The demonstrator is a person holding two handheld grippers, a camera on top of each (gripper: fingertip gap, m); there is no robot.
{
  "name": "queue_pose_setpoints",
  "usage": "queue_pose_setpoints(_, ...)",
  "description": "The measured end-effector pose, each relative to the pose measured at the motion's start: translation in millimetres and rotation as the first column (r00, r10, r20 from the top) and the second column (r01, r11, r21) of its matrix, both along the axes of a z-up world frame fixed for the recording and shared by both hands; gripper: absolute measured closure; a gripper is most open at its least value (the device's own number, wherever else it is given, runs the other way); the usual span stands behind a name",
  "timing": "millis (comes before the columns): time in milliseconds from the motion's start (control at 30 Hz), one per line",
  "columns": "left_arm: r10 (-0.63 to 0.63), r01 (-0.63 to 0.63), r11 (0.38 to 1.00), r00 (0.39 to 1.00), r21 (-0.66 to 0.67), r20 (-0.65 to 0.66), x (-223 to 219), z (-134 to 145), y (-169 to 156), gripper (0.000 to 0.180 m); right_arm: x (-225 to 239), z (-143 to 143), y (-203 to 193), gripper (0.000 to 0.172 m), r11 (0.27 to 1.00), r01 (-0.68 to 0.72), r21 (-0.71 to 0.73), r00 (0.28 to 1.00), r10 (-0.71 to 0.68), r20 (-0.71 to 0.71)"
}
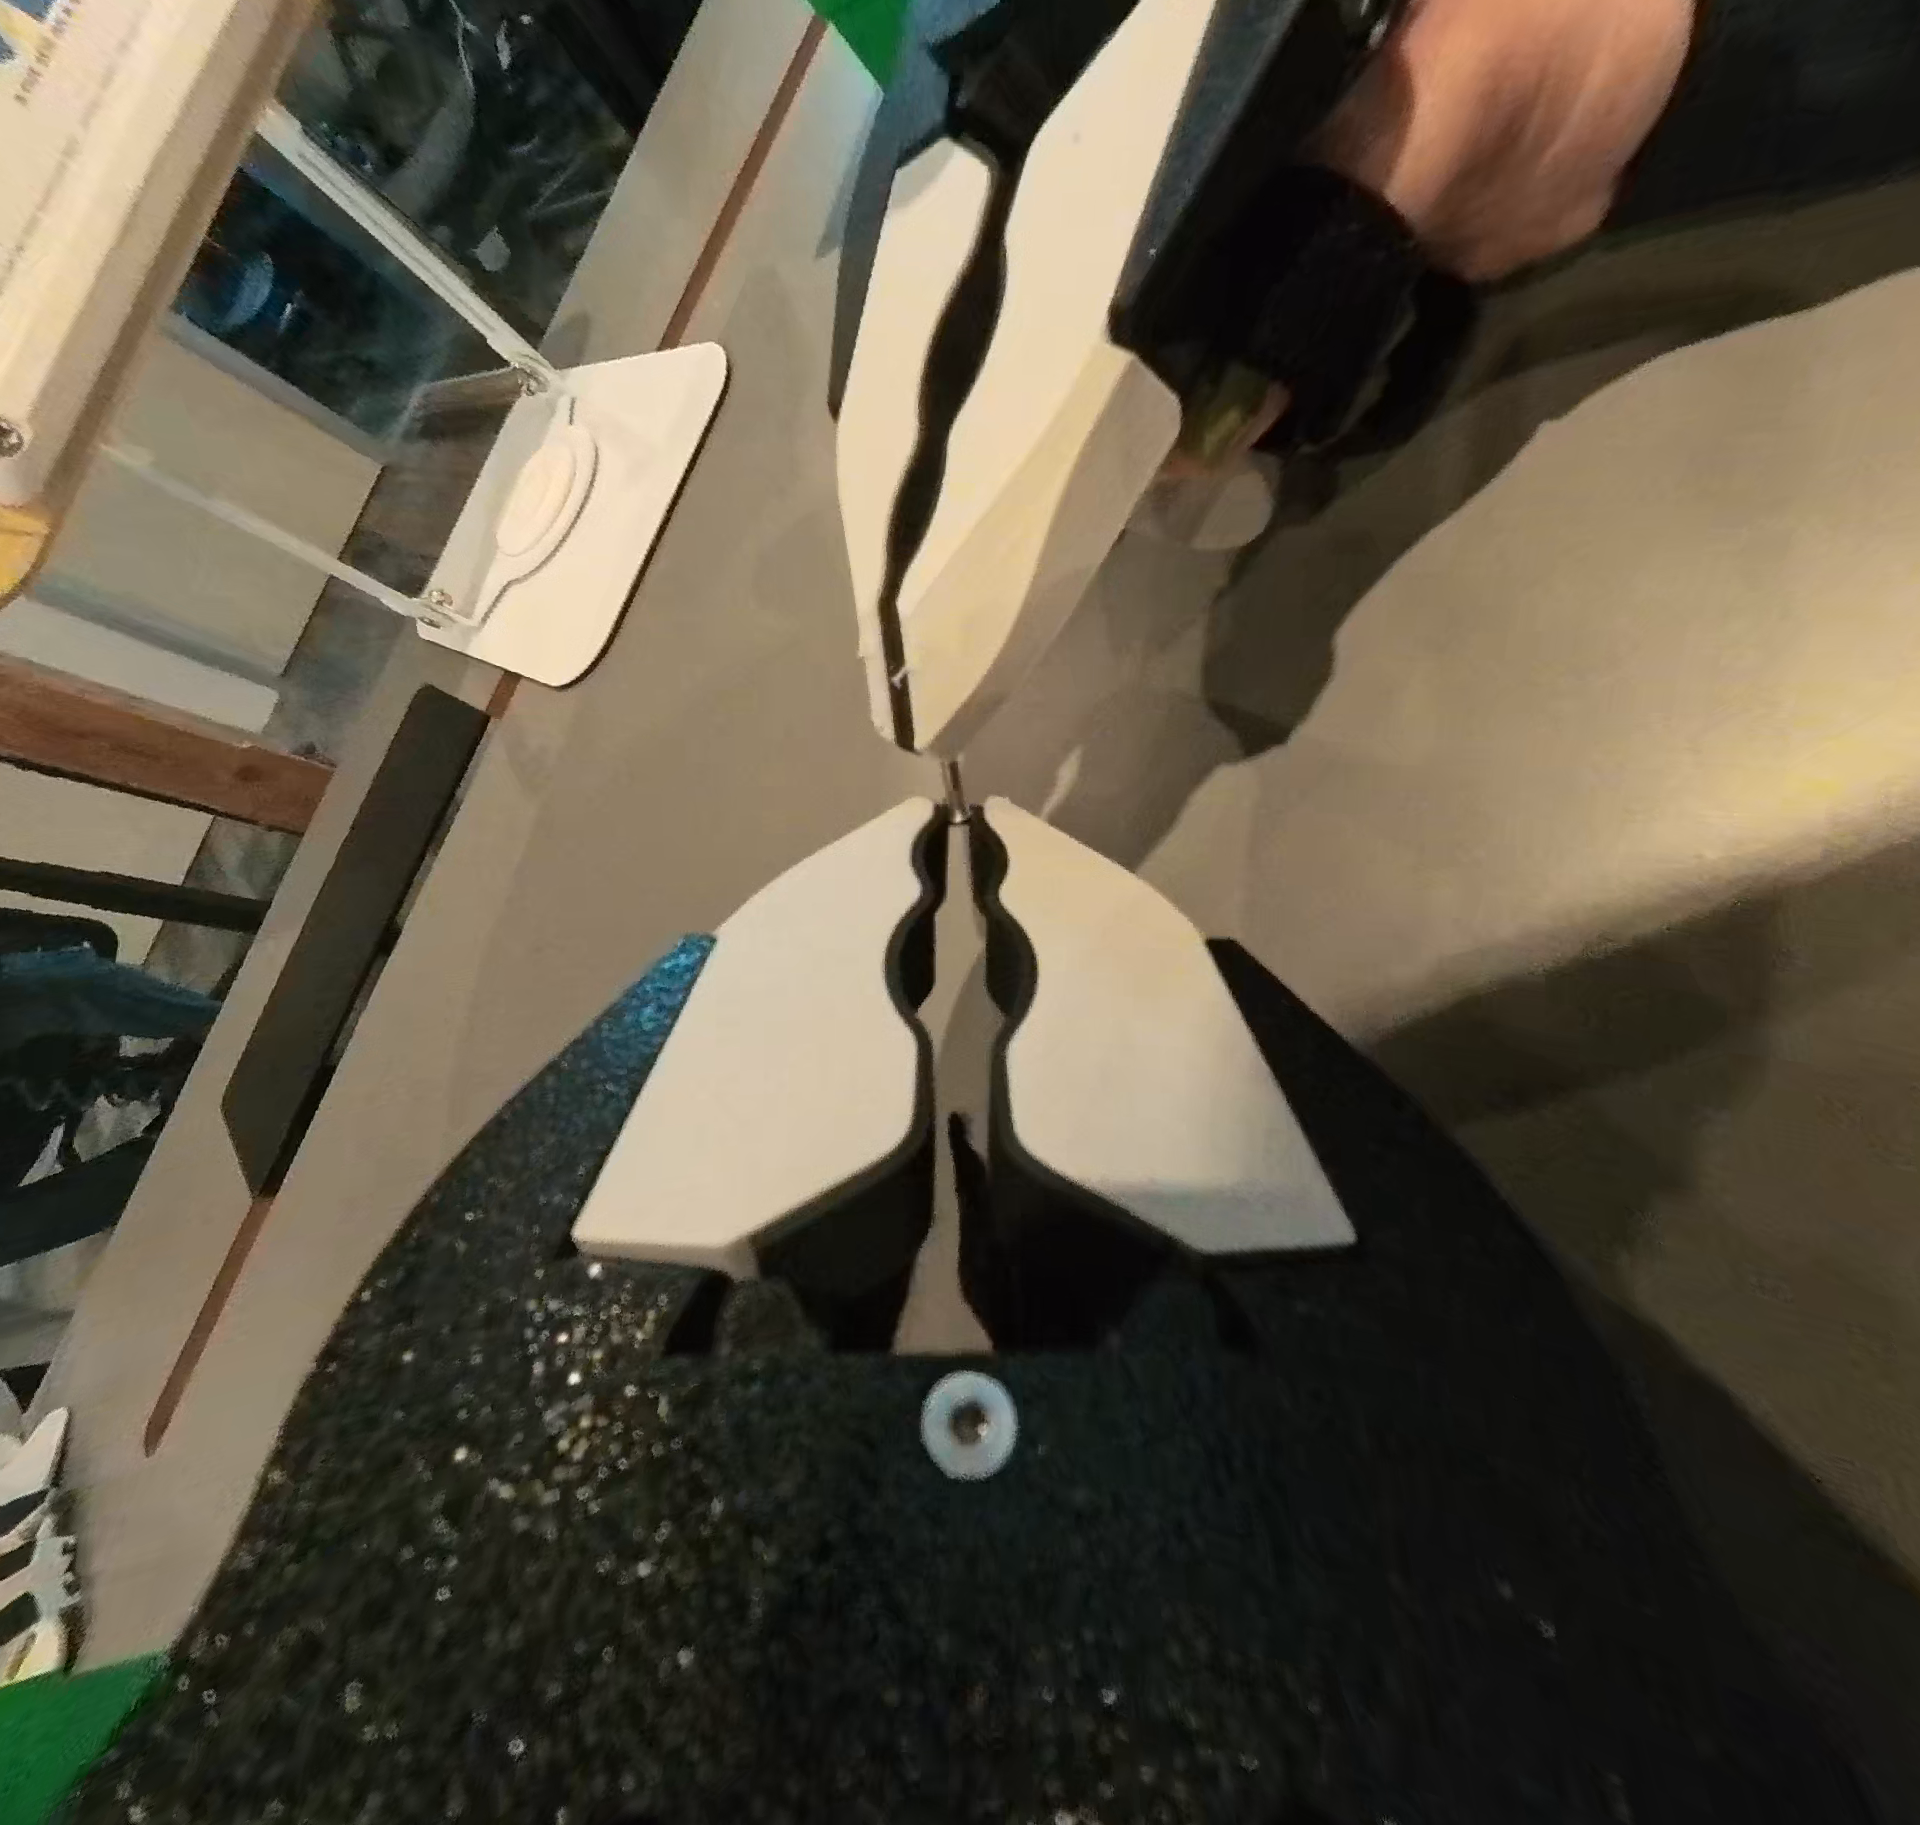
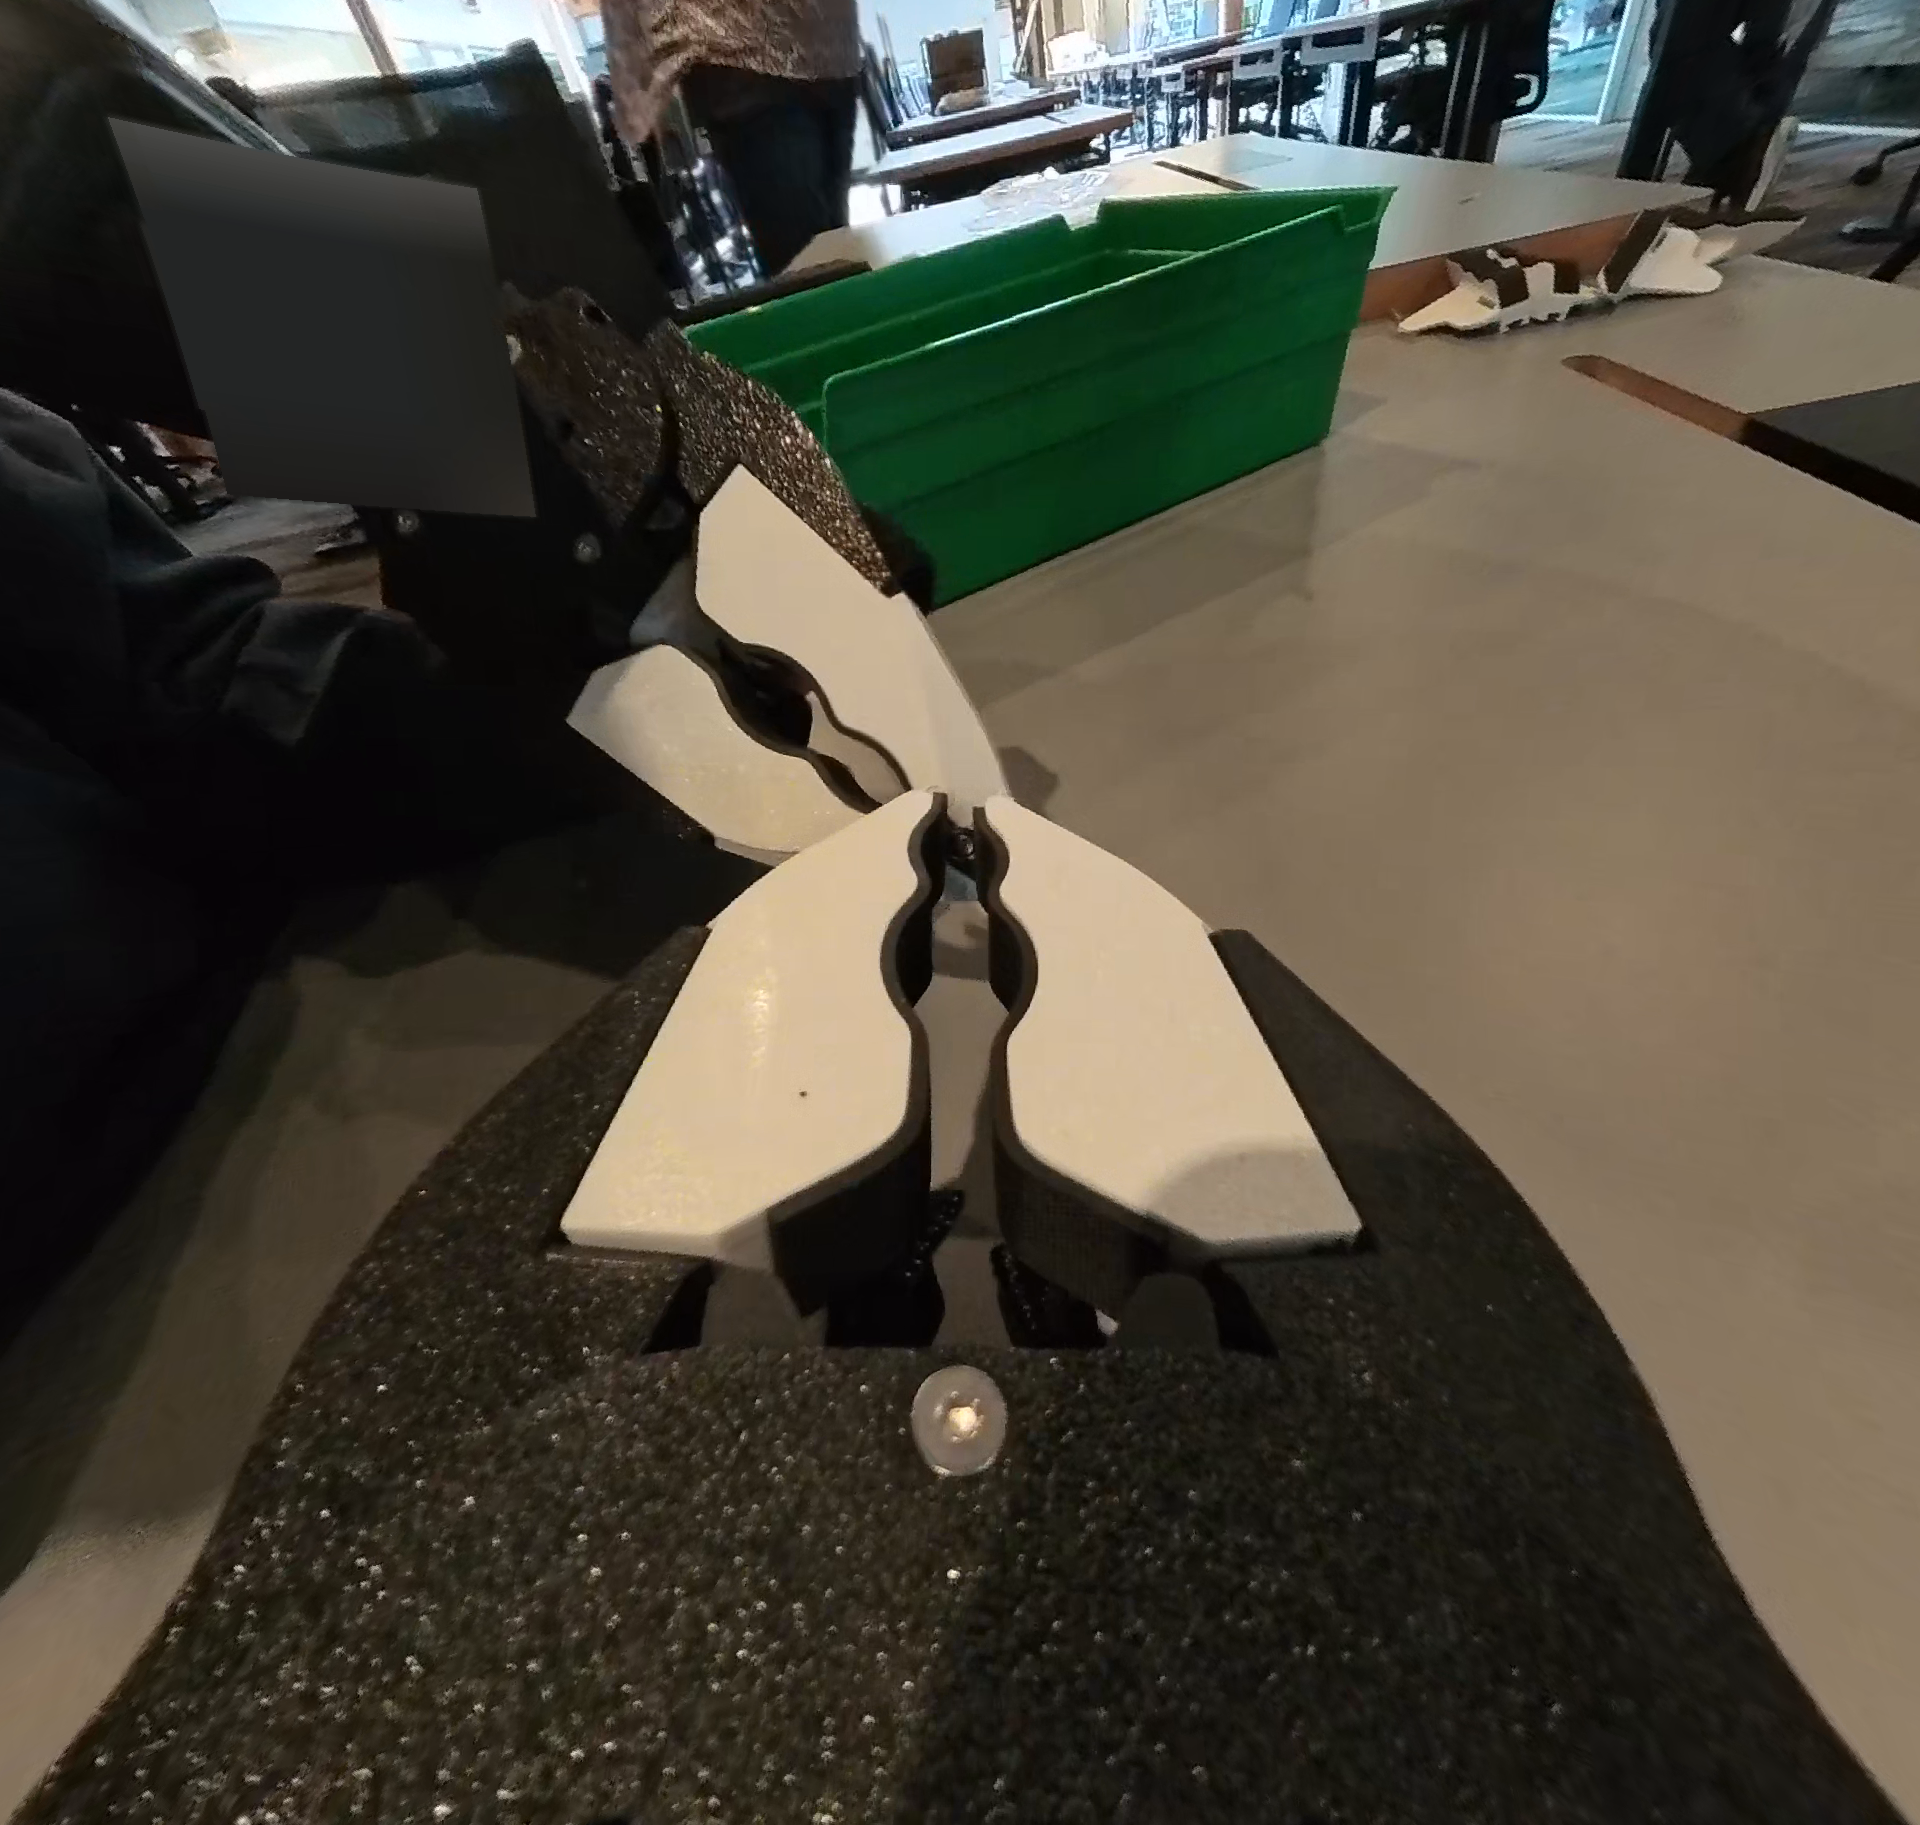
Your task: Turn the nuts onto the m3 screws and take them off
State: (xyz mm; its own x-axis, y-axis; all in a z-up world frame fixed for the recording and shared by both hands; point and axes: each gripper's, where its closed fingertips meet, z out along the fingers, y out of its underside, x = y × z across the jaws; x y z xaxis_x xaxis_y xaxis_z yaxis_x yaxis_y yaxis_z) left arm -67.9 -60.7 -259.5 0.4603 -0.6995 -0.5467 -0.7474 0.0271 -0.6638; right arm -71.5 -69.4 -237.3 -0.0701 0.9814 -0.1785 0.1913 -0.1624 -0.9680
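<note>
**Grippers meet tip to tip on a small screw**

Screw [image 1: 951,788] sits between our two grippers, above the grey table [image 1: 1455,840]. In the left wrist view, our left gripper [image 1: 954,817] has its white fingers [image 1: 831,1027] nearly together, and at the very tips they clamp a small metal piece, the nut [image 1: 956,819], as far as we can tell. From this piece a thin metal shaft goes toward 12 o'clock and enters the tips of our right gripper [image 1: 914,731], which comes down from 1 o'clock with a hand [image 1: 1507,113] behind it. Its fingers are also closed on the shaft.

In the right wrist view, our right gripper [image 2: 961,840] pinches a small dark metal part at the fingertips; the left gripper [image 2: 914,799] touches it from 10 o'clock. A green bin [image 2: 1091,404] stands on the table at 12 o'clock, well apart. In the left wrist view, a white plate [image 1: 592,508] lies at 10 o'clock near the table edge.
</note>
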Motion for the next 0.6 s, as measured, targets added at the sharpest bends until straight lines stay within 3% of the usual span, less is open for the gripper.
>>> queue_pose_setpoints(600, 0.011, -0.011, 1.0, 0.999, -0.013, 0.048, 4.0, -2.9, 2.4, 0.175, -2.7, -3.5, 1.0, 0.167, 1.0, 0.013, 0.022, 0.999, -0.014, 0.029)
